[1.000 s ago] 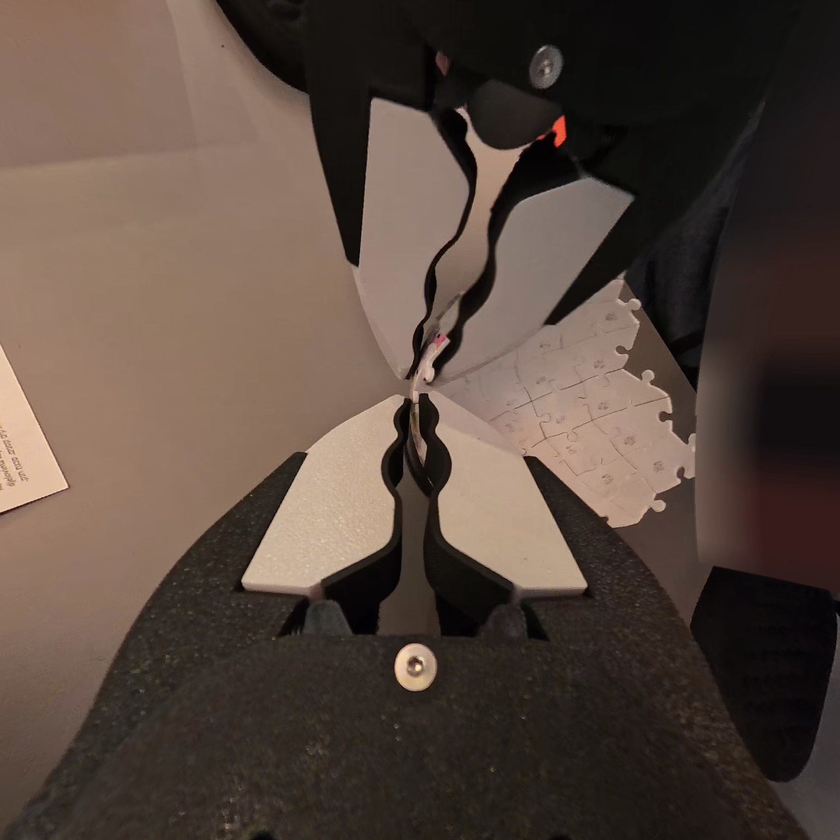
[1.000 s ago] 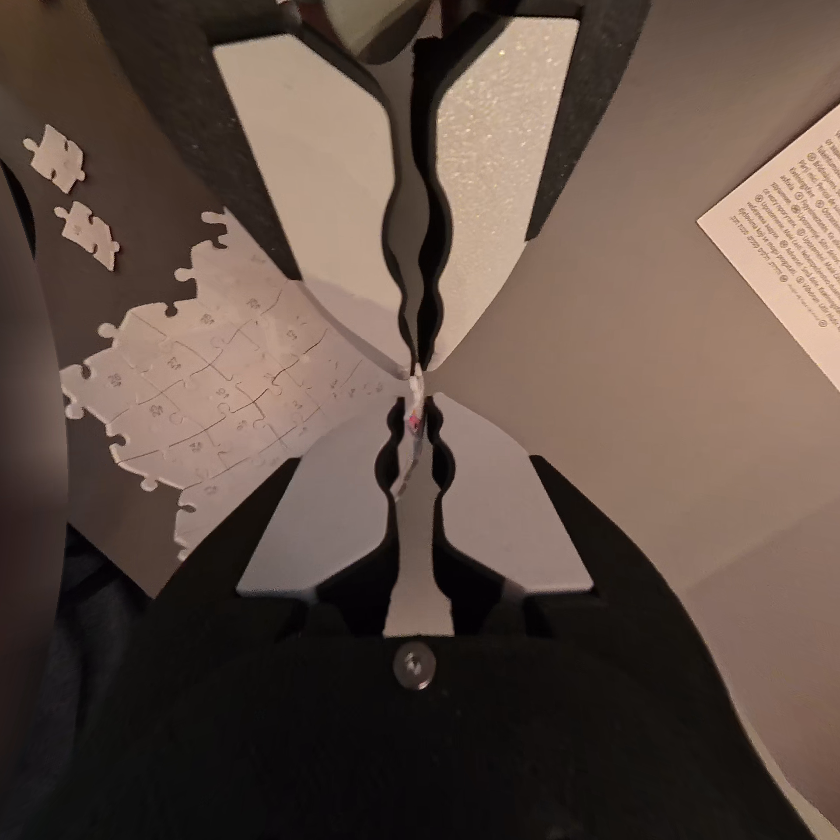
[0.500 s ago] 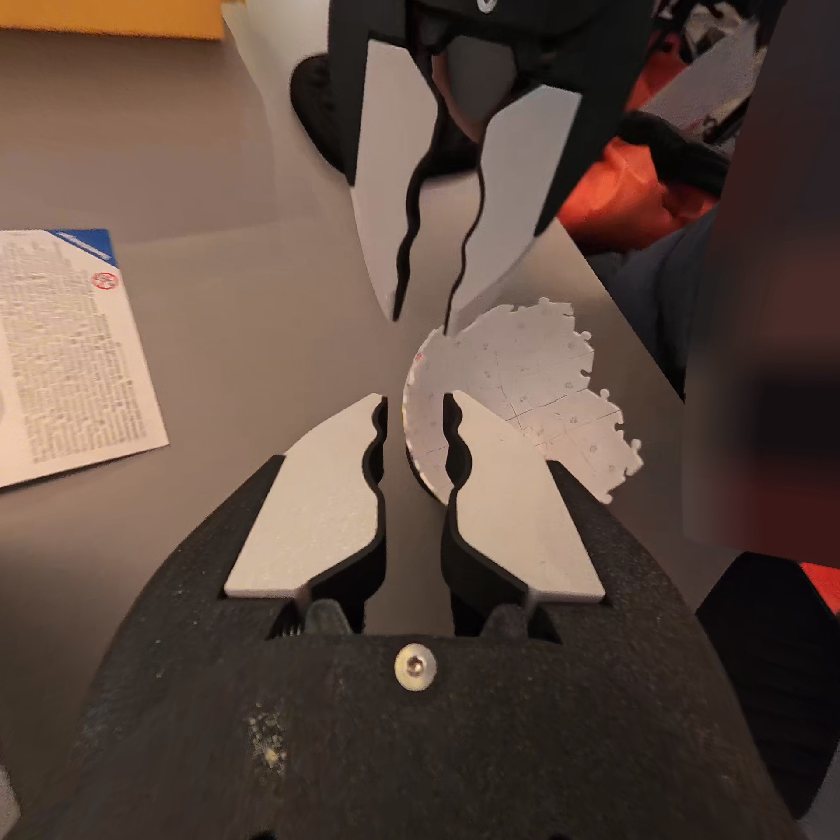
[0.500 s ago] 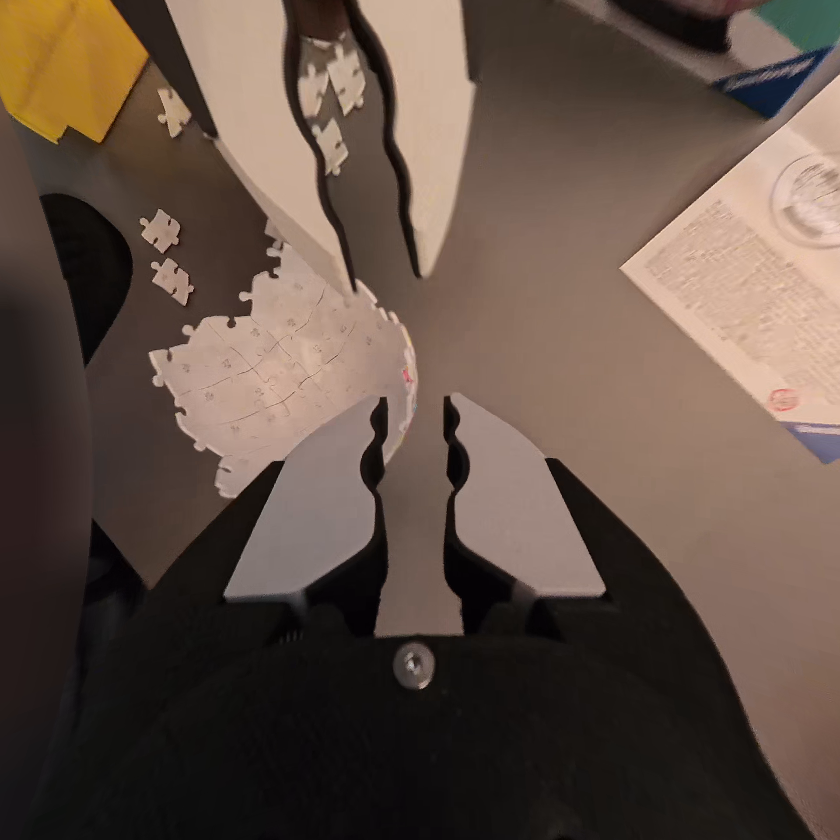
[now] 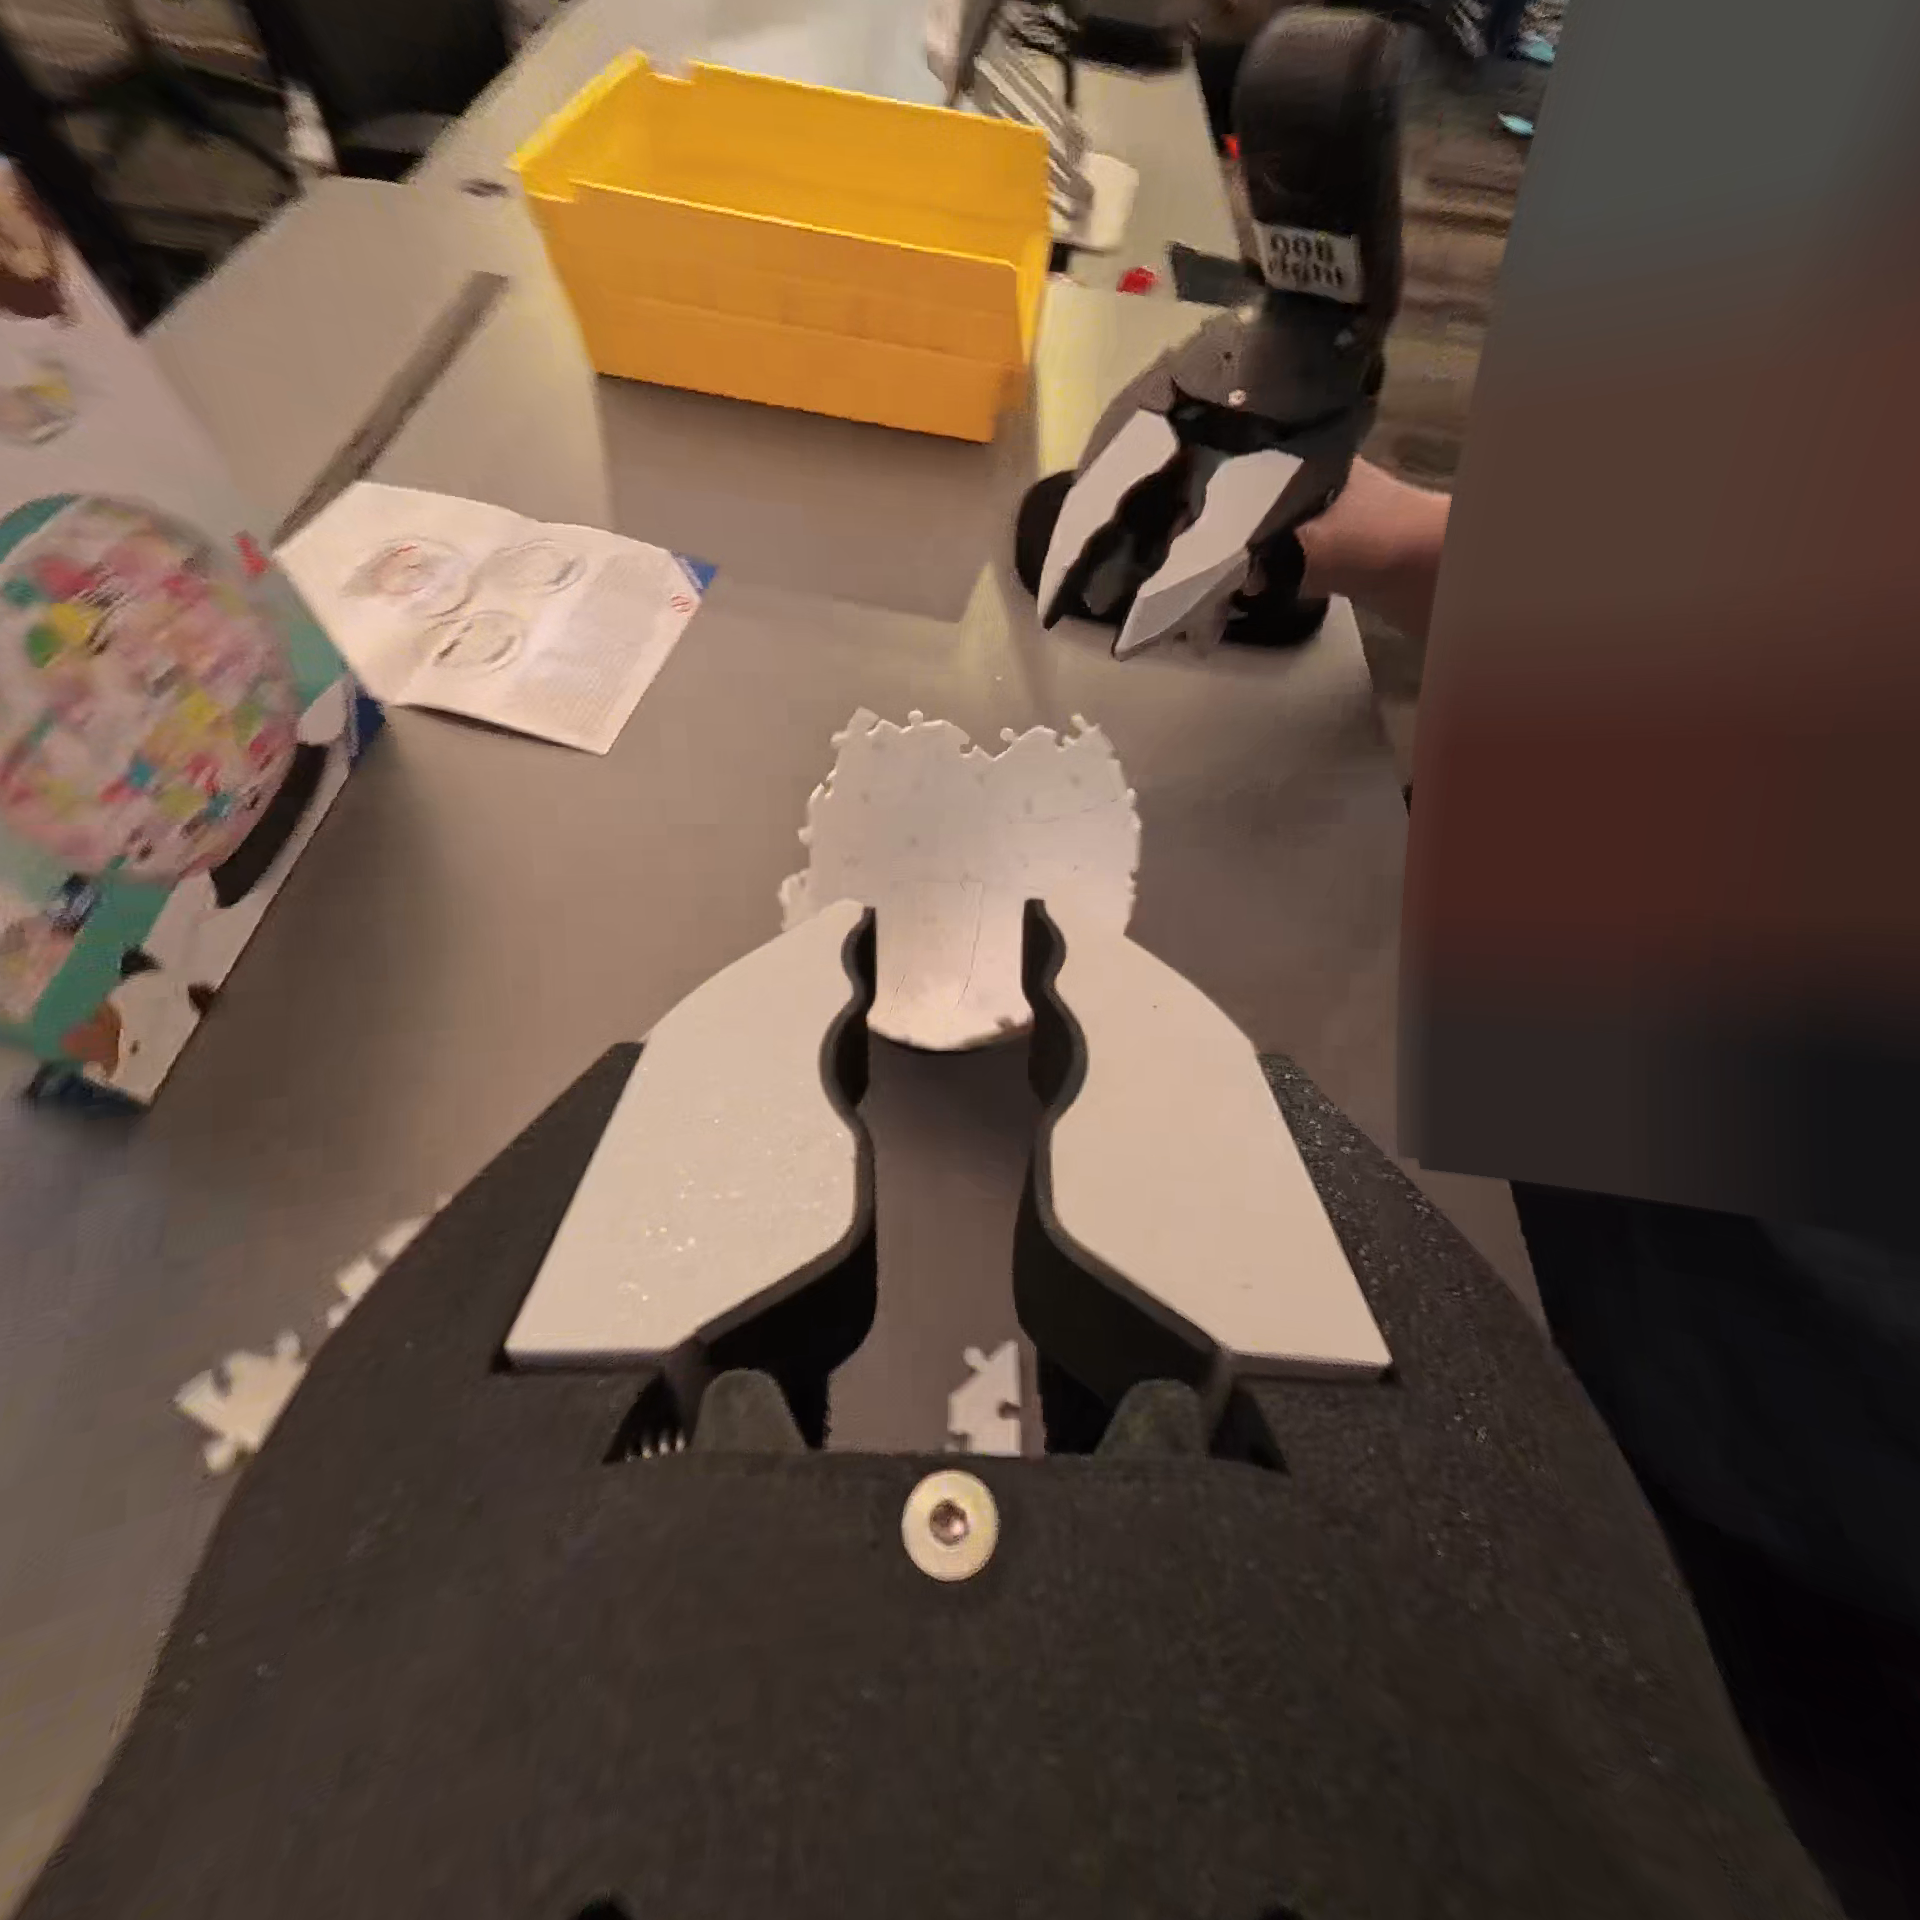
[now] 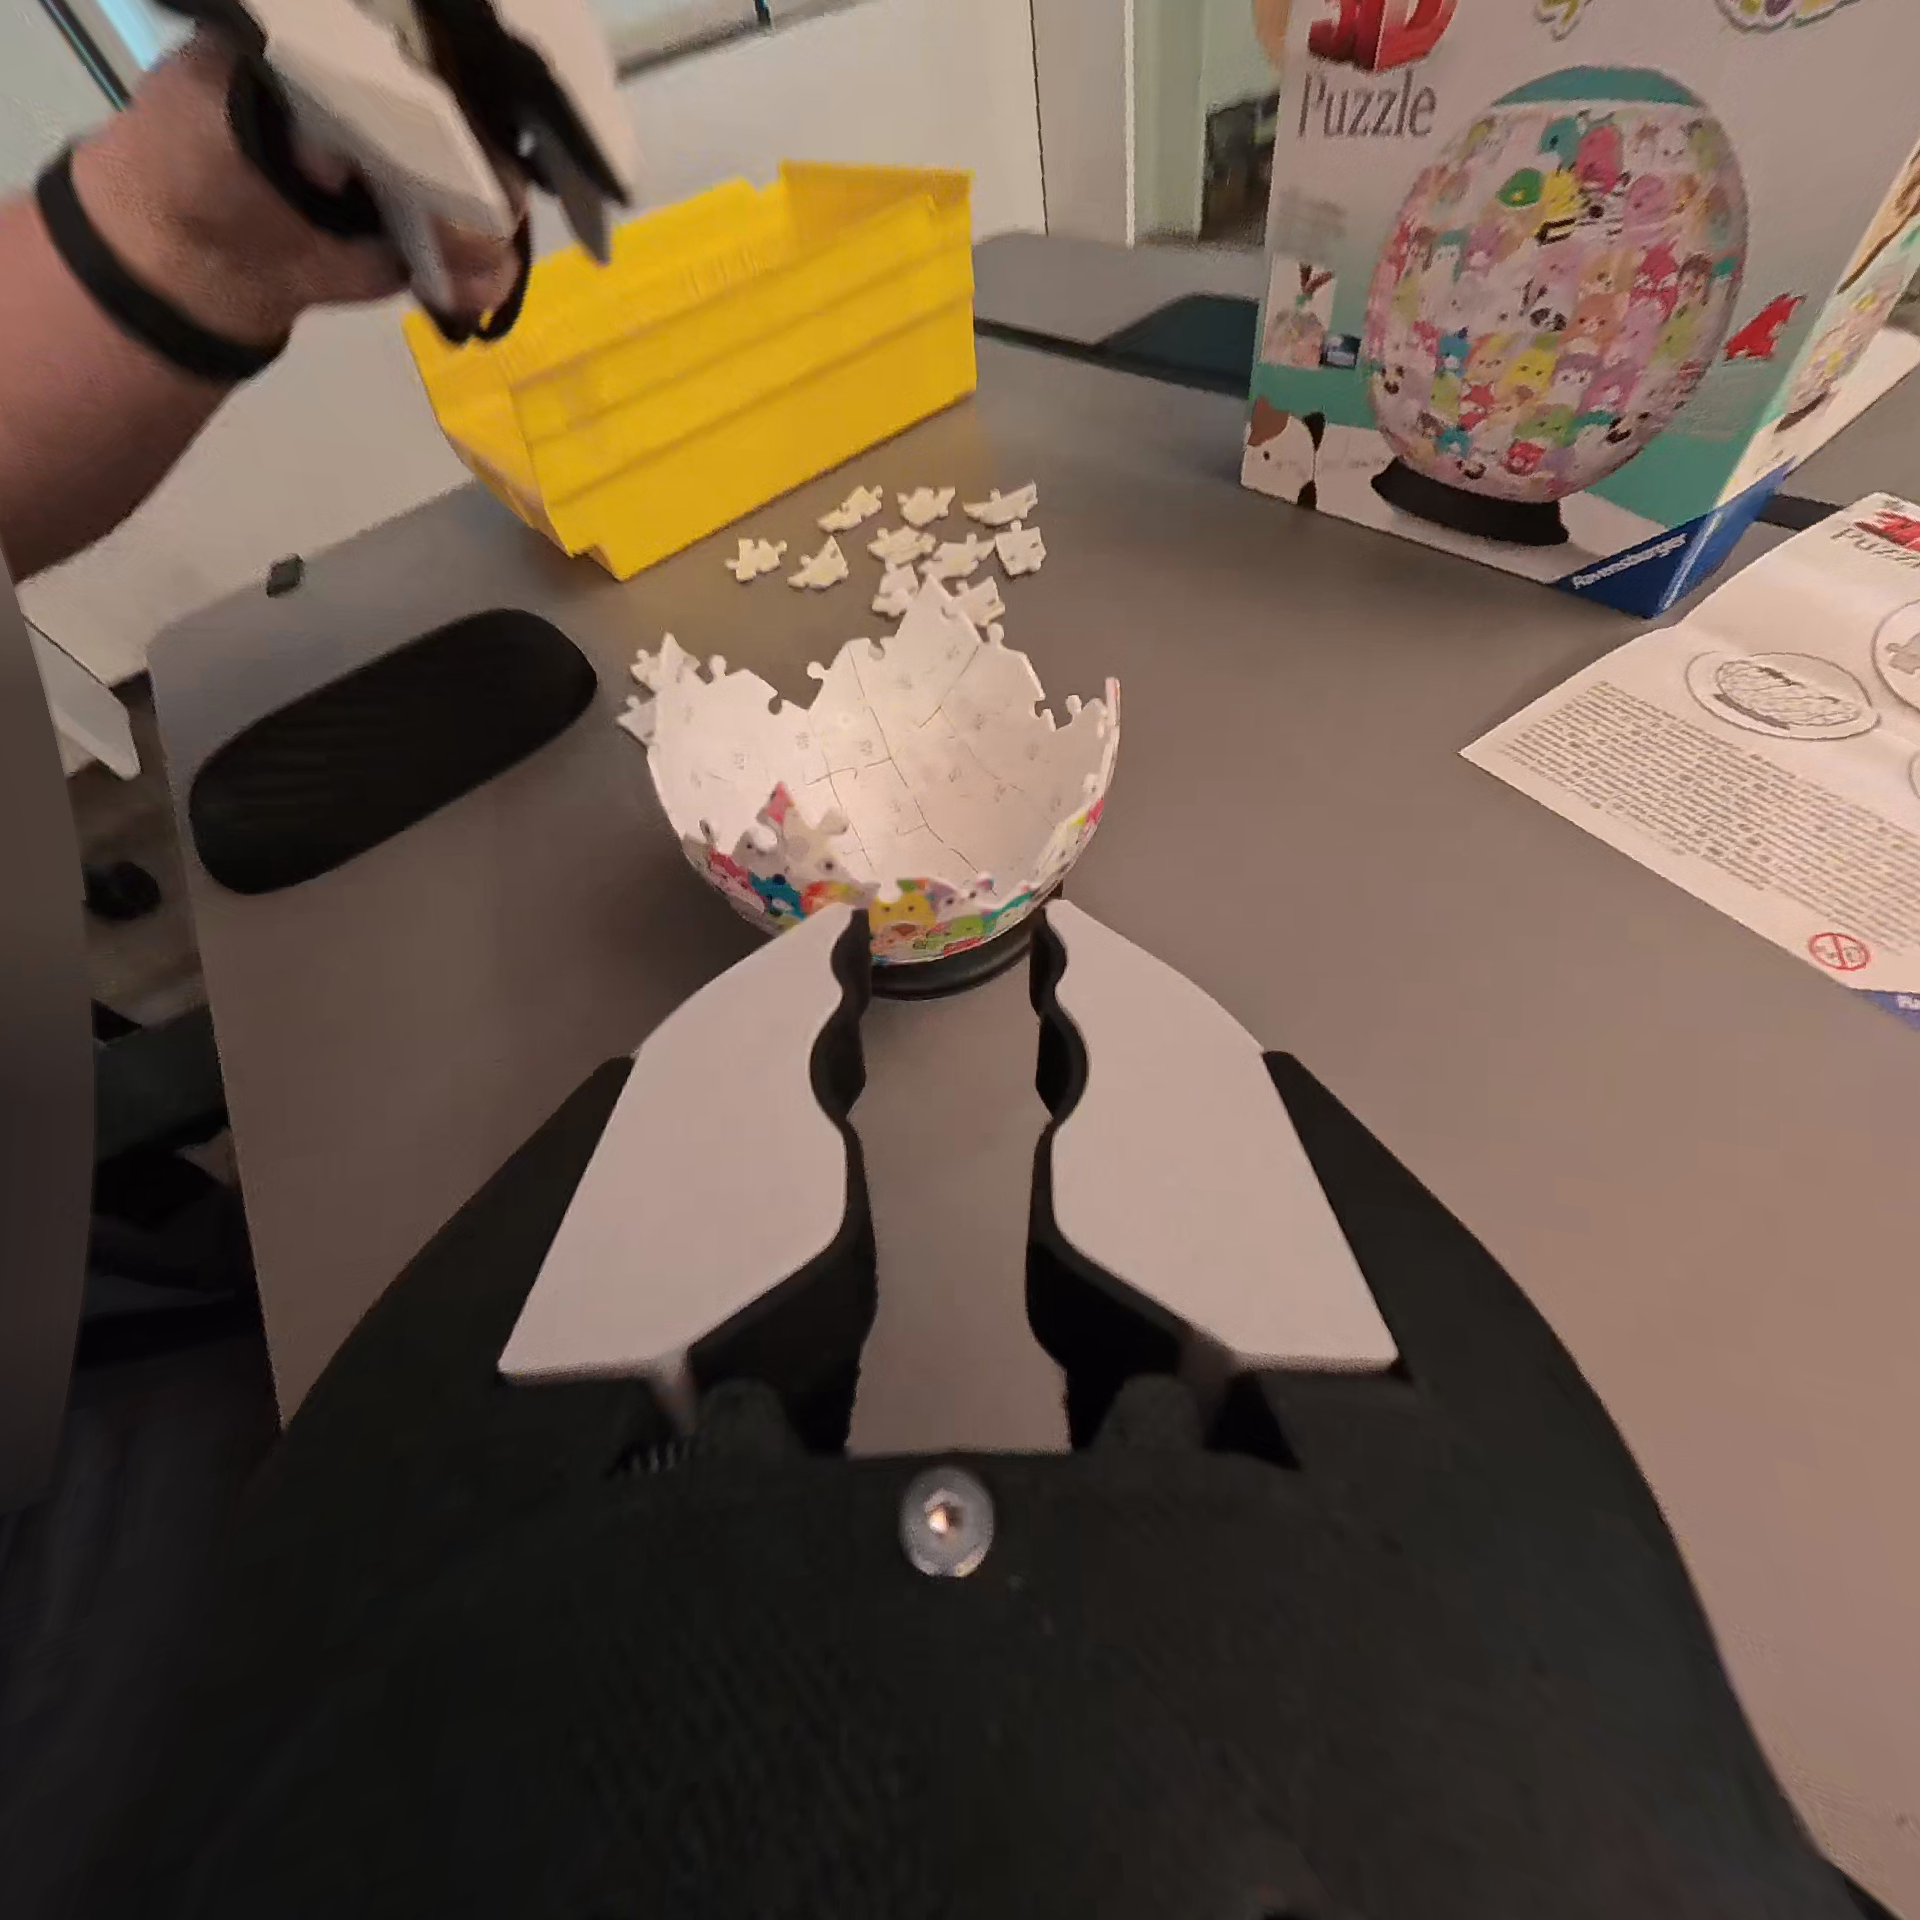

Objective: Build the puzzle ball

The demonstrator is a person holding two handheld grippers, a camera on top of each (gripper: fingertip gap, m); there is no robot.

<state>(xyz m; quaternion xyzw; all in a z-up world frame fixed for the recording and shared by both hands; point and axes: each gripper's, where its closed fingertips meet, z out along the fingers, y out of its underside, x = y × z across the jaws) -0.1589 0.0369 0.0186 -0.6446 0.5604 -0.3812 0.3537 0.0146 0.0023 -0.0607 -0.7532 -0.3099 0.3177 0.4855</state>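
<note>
Shell [image 6: 894, 800] of the ball sits on its dark stand just ahead of the right gripper [image 6: 948, 925], roughly the lower half joined, rim jagged, white inside, coloured outside. Right gripper released, empty. Left gripper [image 5: 948, 925] likewise spread and empty, shell in front of its tips. Loose pieces [image 6: 914, 540] lie beyond the shell, near the yellow bin [image 6: 727, 343]. Upper half not yet built, by my reckoning; next comes fetching a piece.
</note>
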